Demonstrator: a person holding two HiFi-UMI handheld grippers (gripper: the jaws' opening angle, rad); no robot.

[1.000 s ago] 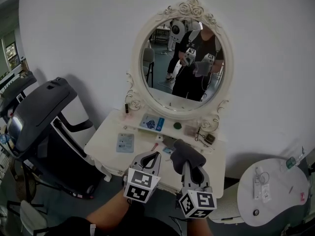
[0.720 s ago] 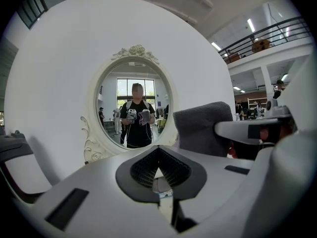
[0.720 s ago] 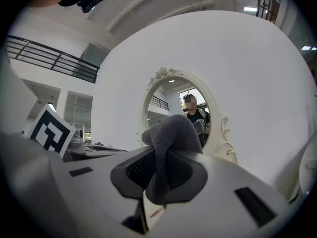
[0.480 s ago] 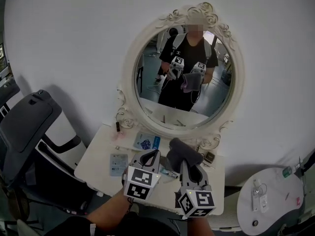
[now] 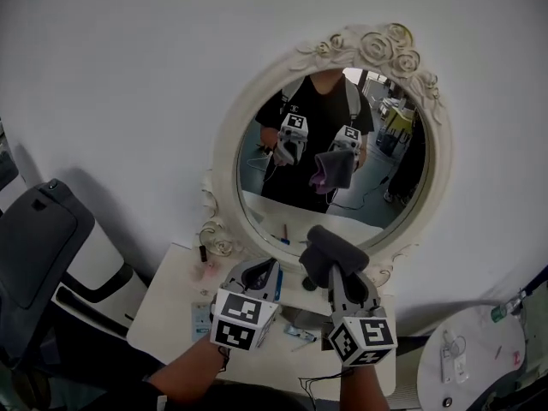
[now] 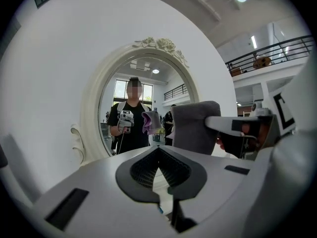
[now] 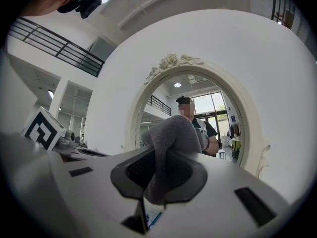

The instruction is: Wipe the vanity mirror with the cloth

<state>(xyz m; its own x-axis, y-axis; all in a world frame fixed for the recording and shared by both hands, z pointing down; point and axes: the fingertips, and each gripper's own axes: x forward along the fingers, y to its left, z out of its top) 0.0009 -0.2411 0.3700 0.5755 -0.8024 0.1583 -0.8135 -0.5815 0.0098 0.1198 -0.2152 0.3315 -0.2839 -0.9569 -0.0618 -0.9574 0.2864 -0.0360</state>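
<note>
Both of your forearms come up from the bottom edge of the head view, side by side, and each one points its tool up and forward at the vanity mirror point(image 5: 390, 182). Your left forearm point(image 5: 184, 373) sits a little lower and further left, and your right forearm point(image 5: 360, 390) is close beside it.

The left tool point(image 5: 267, 271) has its jaws drawn together, tip to tip, with nothing between them. It hangs over the white desk point(image 5: 167, 302), just below the mirror's carved frame.

The right tool point(image 5: 341, 274) is clamped on the cloth point(image 5: 332, 253). The grey cloth is pinched low down, and its free end bulges up past the jaw tips and folds over them. From your head it lies in front of the lower rim of the oval frame. The right gripper view shows the glass ahead of it, apart from the cloth.

The two tools are level with each other and near, but not touching. The glass reflects both tools and the cloth hanging from the right one. A few small items lie on the desk under your hands.
</note>
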